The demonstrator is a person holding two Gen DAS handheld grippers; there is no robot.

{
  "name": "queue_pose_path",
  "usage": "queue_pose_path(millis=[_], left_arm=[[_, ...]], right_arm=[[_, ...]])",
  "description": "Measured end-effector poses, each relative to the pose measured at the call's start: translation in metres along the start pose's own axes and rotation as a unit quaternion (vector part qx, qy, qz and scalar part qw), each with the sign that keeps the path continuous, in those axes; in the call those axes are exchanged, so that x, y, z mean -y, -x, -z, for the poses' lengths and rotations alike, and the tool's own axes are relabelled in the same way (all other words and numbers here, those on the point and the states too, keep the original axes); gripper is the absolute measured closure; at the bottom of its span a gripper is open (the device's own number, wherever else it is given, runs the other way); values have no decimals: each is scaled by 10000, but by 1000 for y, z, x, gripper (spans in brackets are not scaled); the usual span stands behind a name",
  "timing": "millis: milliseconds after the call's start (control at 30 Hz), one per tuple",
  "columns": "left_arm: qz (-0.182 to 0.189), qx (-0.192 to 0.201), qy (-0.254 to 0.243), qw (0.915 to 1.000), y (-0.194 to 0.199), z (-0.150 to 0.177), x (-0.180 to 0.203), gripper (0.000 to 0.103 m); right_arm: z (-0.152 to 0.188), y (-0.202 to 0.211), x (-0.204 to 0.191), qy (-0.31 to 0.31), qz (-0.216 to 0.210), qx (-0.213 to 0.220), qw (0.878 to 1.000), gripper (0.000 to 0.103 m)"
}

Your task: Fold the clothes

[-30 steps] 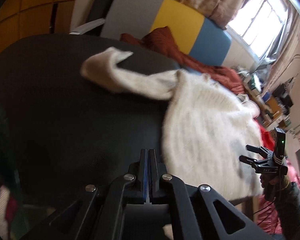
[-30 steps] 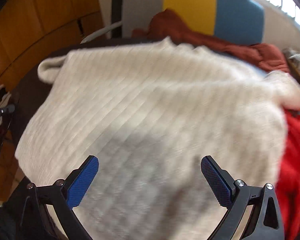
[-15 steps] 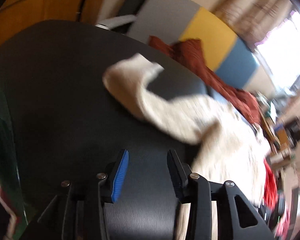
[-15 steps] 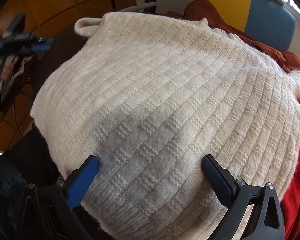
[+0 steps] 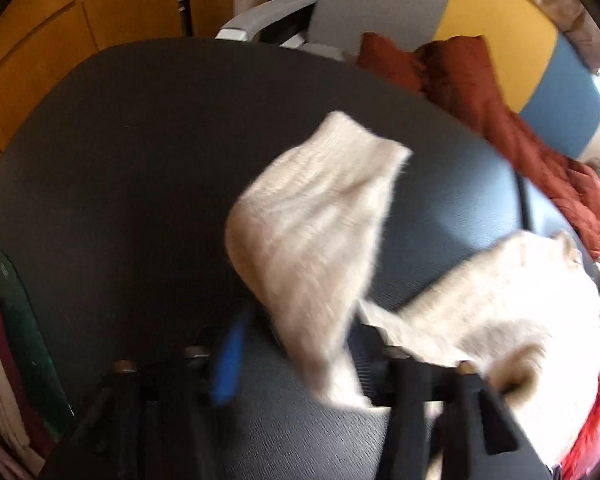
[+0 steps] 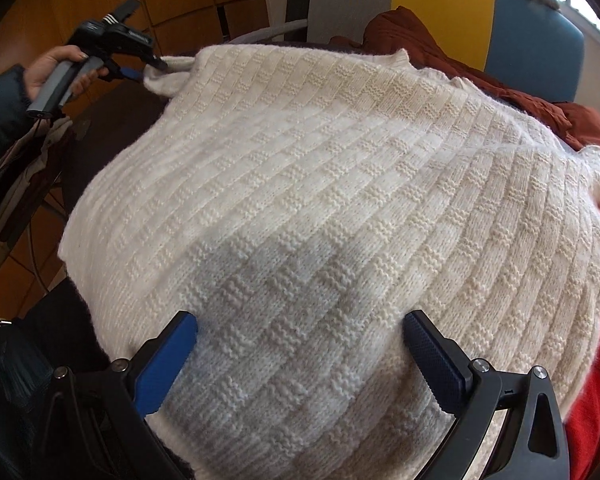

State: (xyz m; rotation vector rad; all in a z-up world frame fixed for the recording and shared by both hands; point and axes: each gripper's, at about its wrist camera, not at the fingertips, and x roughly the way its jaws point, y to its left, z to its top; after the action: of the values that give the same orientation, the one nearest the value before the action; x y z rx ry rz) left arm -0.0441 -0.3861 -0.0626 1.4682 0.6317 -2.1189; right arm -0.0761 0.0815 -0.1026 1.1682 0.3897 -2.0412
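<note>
We find a cream knitted sweater (image 6: 332,208) spread over a dark round table (image 5: 132,184), its body covering most of the surface in the right wrist view. The knit is a raised basket-weave pattern in ribbed rows, thick and fuzzy, with a grey shadow across the near part. One sleeve (image 5: 312,232) extends away from the body over the bare tabletop; in the left wrist view it is blurred, wide at the cuff and narrowing as it runs in between the fingers.

The left gripper (image 5: 296,344) has the sleeve between its fingers. Its jaws have just been closing, having first opened. In the right wrist view its tips sit at the sleeve's end (image 6: 160,70), with a hand (image 6: 56,70) around the handle. We judge the cloth pinched, though blur keeps us from seeing the pads press.

The right gripper (image 6: 300,360) hangs over the near part of the sweater with jaws spread wide, blue pads (image 6: 168,364) on either side of the knit, gripping nothing.

Behind the table we note a rust-red garment (image 6: 440,52) lying against a grey, yellow and blue panel (image 6: 444,4). Bright red cloth (image 6: 596,360) lies at the right edge.
</note>
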Motion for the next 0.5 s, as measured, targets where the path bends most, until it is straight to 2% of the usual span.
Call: queue_pose_path(millis=[33,67,133,167,200,267,367,400,467,500], left_arm=[[41,66,130,9999,0,-4,-4,93],[94,142,269,9995,0,-7,-9,96],[586,754,656,9933,22,-12,-26,97],[819,1076,821,9874,35,-14,-33,97],[1147,1591,972,9758,56,-12,-44,97],[1411,2350,1130,9550,88,-5,-62,97],[1104,2633,1163,9513,101,3,-80,95],[700,2410,1188,9607,91,3,-84,94],[-124,1744,1337,9755,64,1,-93,77],[-367,1275,1650,9773,48,2,-104,76]], right_arm=[[0,0,4,-14,-6,48,10000,0],[1,1,5,-24,-10,88,10000,0],[4,3,6,-47,-12,150,9999,0],[6,4,4,-69,-10,177,9998,0],[9,4,0,-113,-2,194,9997,0],[15,8,-13,-166,16,216,9996,0],[16,2,-20,-93,-9,157,9998,0],[15,2,-21,-54,-40,131,9999,0],[12,0,-22,61,-89,63,9999,0],[10,-2,-22,112,-105,30,9999,0]])
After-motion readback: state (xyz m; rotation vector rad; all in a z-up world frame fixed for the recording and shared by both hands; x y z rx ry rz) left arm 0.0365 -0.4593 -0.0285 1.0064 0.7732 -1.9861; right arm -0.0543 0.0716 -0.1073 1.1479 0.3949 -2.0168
